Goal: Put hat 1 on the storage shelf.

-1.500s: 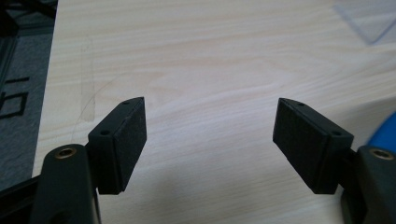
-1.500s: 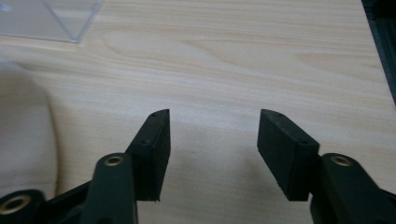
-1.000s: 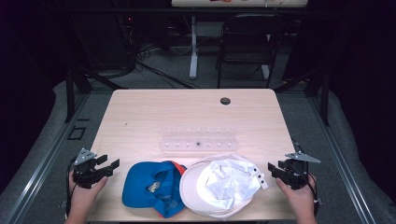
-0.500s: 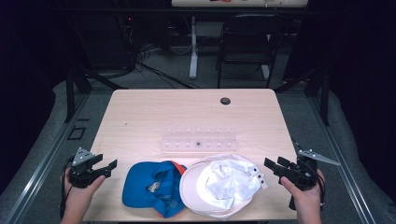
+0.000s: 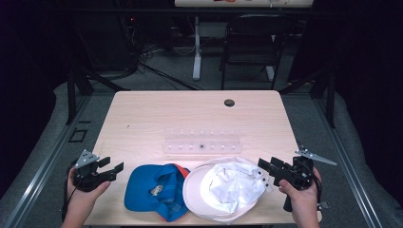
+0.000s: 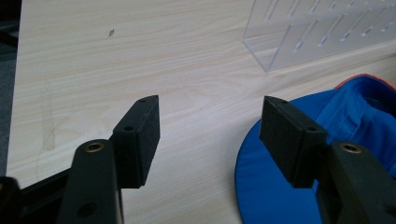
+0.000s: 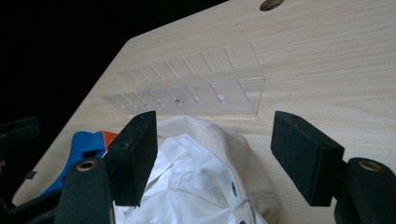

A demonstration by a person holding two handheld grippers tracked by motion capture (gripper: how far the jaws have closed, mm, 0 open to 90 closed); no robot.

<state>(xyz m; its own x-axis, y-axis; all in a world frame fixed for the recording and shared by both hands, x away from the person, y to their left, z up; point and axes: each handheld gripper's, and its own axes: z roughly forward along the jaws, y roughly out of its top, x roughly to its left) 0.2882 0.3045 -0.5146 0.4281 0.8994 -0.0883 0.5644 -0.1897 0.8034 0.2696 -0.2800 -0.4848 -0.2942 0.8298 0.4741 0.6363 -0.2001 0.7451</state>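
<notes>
Dim lab, wooden table [image 5: 157, 118], floor cables [image 5: 157, 71], chair [image 5: 252, 52]

Light wood table [image 5: 142, 118], round cable hole [image 5: 229, 102] upper right. Clear slotted acrylic rack [image 5: 202, 145] centre. Blue cap [image 5: 152, 190] and white cap [image 5: 223, 190] touching along bottom edge.

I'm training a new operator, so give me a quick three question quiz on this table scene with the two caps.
1. True or false: the left gripper holds the blue cap.
2. Which cap lies nearer the right gripper? A) blue cap B) white cap
3. What clear thing lies on the table behind both caps?

Key: 1 false, its jaws stand open beside the cap. 2 B. 3 A clear plastic rack.
</notes>
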